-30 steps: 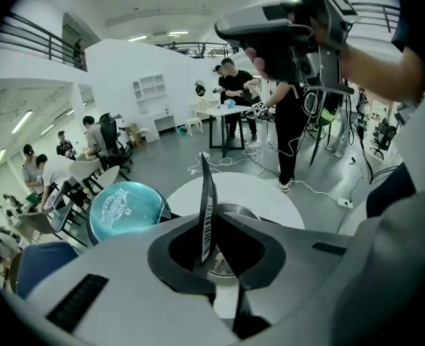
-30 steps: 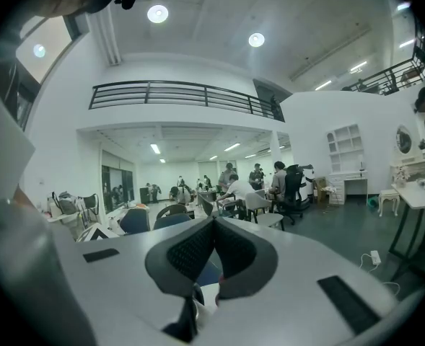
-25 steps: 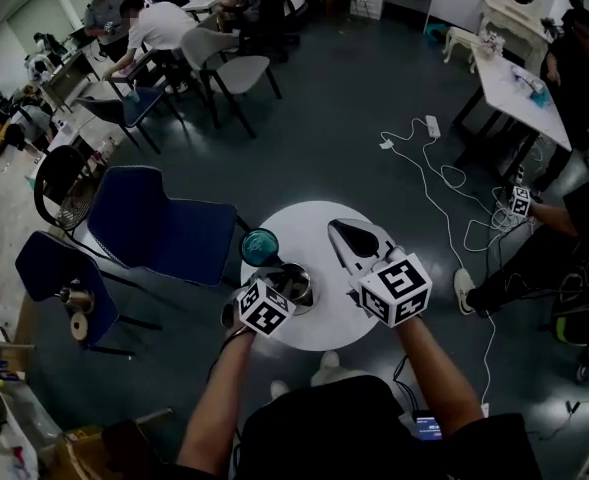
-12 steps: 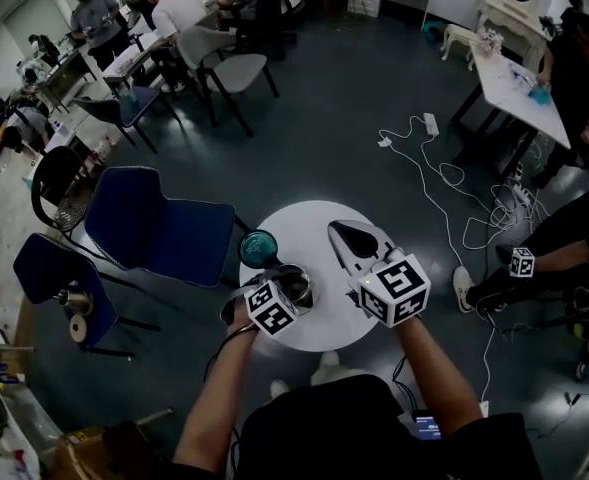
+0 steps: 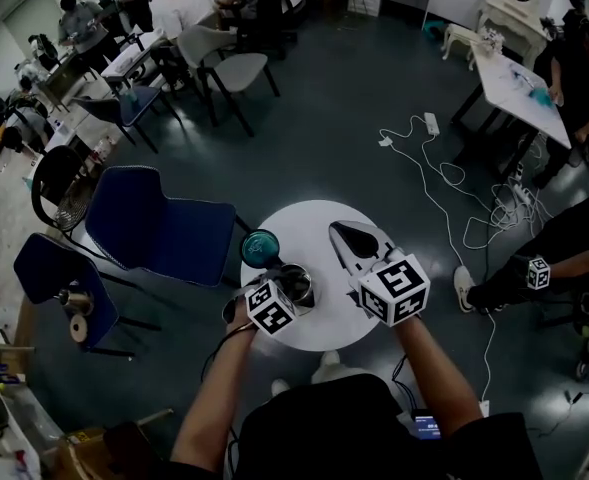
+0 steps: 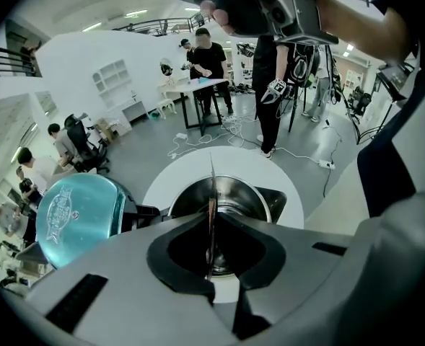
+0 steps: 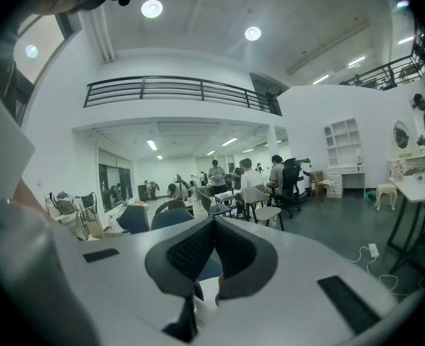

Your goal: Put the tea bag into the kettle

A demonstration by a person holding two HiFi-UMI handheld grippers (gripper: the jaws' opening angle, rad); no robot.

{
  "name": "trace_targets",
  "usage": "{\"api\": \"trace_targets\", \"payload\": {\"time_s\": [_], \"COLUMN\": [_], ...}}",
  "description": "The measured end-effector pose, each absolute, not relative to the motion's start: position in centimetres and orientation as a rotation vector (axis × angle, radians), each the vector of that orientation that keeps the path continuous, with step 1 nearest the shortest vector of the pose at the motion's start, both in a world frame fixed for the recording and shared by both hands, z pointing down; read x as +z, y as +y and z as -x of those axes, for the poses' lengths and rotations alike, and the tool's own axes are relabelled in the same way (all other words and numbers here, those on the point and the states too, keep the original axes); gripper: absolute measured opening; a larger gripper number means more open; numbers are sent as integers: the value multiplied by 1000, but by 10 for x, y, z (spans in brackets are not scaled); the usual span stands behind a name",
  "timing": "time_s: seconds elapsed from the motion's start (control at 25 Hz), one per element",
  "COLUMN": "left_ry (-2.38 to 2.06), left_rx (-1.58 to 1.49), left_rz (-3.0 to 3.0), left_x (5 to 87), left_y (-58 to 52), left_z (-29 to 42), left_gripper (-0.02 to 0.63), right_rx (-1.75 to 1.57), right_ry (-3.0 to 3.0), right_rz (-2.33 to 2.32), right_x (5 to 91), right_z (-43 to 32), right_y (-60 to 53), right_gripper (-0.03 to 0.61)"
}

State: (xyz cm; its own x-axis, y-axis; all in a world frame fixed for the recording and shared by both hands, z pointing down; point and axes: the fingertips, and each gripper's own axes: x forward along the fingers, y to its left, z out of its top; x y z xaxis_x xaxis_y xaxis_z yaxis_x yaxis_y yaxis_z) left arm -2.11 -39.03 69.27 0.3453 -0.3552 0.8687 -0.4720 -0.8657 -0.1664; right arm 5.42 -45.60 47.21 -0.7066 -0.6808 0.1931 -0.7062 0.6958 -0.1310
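A steel kettle [image 5: 297, 283] stands open on the small round white table [image 5: 304, 223], its teal lid [image 5: 260, 247] tilted back on the left. My left gripper [image 5: 278, 298] hangs right over the kettle's mouth. In the left gripper view the left gripper [image 6: 211, 218] is shut on a thin flat tea bag [image 6: 211, 193], seen edge-on, which hangs above the kettle opening [image 6: 255, 193] beside the lid [image 6: 79, 211]. My right gripper [image 5: 342, 232] is over the table's right half, shut with nothing in it; in its own view the right gripper [image 7: 213, 225] points out across the room.
Two blue chairs [image 5: 164, 223] stand close to the table's left. White cables [image 5: 444, 183] trail over the floor on the right, near a seated person's shoe [image 5: 462, 288]. A person [image 6: 270, 85] stands just beyond the table.
My left gripper has shifted slightly right, closer over the kettle. The right gripper has stayed put. People in the background have moved.
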Motion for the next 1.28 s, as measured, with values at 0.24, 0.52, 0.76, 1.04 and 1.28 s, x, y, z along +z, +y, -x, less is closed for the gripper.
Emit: {"api": "trace_targets", "payload": {"time_s": [0.24,0.52,0.76,1.04,1.28], "left_ry": [-741,-786,-851,-913,-989], "left_rx": [1543,1514,1403,1305,1172], "left_rz": [-2498,-2512,-2544,-2596,-2642], "left_x": [691,684,657,627,591], "left_y": [-387,-388,-389,-380,-381], "left_z": [30,27,25,38,38], "left_gripper": [61,69,53,34,26], "right_rx": [306,301,287,274,264], "right_ry": [-2768,-2769,-2774,-2772,-2768], "right_rz": [-1151,-1148,-1142,-1145,-1155], "right_x": [471,473,465,461,452], "right_z": [-47,-51,-49,-33,-31], "right_y": [-456,-452,-448,-432,-424], "right_gripper": [18,18,18,18,18]}}
